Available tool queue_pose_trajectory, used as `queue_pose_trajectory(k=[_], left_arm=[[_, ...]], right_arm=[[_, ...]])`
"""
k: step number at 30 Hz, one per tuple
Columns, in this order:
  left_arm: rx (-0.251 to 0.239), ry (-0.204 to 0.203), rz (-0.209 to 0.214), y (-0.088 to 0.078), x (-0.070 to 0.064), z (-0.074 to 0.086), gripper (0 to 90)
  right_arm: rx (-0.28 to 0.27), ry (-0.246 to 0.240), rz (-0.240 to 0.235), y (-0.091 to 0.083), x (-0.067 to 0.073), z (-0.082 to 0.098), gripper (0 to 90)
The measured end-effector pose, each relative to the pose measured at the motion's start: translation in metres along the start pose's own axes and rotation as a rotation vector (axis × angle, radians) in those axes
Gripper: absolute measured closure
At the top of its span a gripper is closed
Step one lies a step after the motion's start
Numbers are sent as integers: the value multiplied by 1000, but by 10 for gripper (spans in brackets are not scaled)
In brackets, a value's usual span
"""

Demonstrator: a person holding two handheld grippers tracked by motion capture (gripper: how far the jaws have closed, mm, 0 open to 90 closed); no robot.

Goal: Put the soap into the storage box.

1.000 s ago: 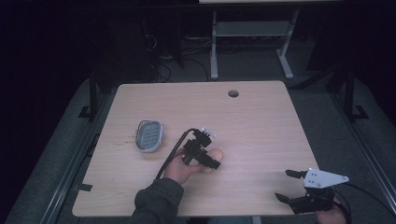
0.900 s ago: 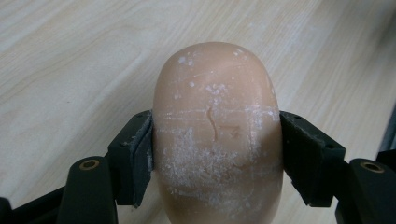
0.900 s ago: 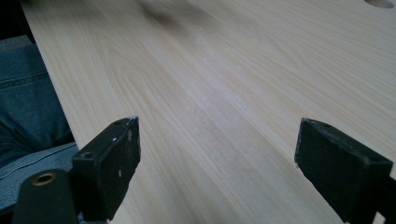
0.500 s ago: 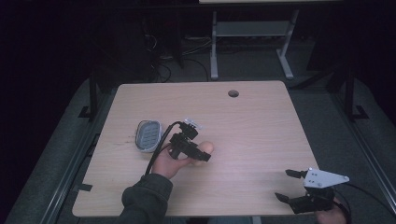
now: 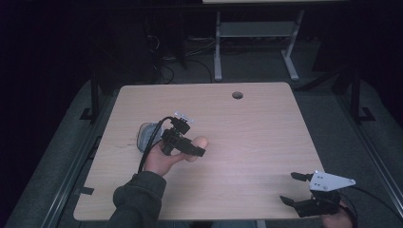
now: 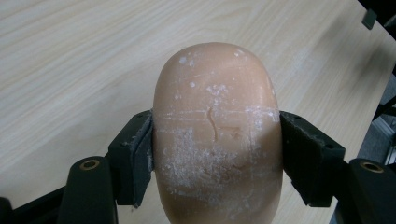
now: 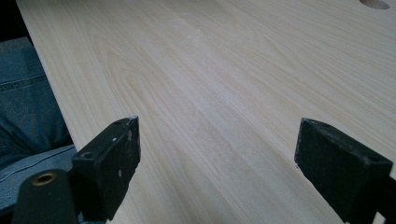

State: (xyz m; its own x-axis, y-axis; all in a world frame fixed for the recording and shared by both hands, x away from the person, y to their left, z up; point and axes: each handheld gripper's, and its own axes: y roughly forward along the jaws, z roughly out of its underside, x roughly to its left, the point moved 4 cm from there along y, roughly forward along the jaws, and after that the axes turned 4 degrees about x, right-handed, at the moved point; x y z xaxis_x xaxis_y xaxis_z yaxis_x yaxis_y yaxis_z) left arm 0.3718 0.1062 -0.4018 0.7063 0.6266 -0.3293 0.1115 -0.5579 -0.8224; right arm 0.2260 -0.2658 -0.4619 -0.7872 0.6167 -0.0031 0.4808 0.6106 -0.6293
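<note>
— The soap bar [image 6: 217,135], where is it?

— It is between the two black jaws of the left gripper [image 5: 190,147], pinched on both sides. In the left gripper view it is a peach-coloured oval with white scratches and powder on it, and its rounded end points away from the camera. The pads [image 6: 140,154] press flat on its sides.

— How does the hand hold this gripper?

— In the high view the left hand [image 5: 159,161] comes from the bottom, with a dark sleeve [image 5: 138,199], and it is over the left middle of the table [image 5: 266,133]. The gripper points to the right, and the soap sticks out past the jaws. I cannot tell if it touches the wood. A black cable [image 5: 152,137] makes a loop from the gripper toward the person.

— What is near it?

— Just behind the hand lies a grey oval dish [image 5: 146,133], partly hidden by the hand and the cable. Far back on the table there is a round hole [image 5: 237,95].

— And the other tool?

— The right gripper [image 5: 297,187] is at the near right corner, well apart from the soap — its jaws are spread wide, with nothing between them. In the right gripper view there is bare wood under them and blue jeans [image 7: 23,116] beside the table edge.
</note>
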Motion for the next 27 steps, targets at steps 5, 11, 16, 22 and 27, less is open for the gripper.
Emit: queue_pose_trajectory(k=[5,11,16,22,27], left_arm=[[-16,-27,-5,-11,12,-2,319],[-24,-49,-7,-19,21,-3,319],[-30,-65,-19,-23,27,-3,319],[-32,-81,-35,-33,36,-2,319],[-41,-100,-55,-44,45,-1,319]], right_arm=[[-1,1,0,0,-1,0,138],[-2,3,-1,0,-1,0,138],[-1,0,0,0,-1,1,138],[-2,4,-3,0,-1,1,138],[-3,4,-4,0,-1,1,138]])
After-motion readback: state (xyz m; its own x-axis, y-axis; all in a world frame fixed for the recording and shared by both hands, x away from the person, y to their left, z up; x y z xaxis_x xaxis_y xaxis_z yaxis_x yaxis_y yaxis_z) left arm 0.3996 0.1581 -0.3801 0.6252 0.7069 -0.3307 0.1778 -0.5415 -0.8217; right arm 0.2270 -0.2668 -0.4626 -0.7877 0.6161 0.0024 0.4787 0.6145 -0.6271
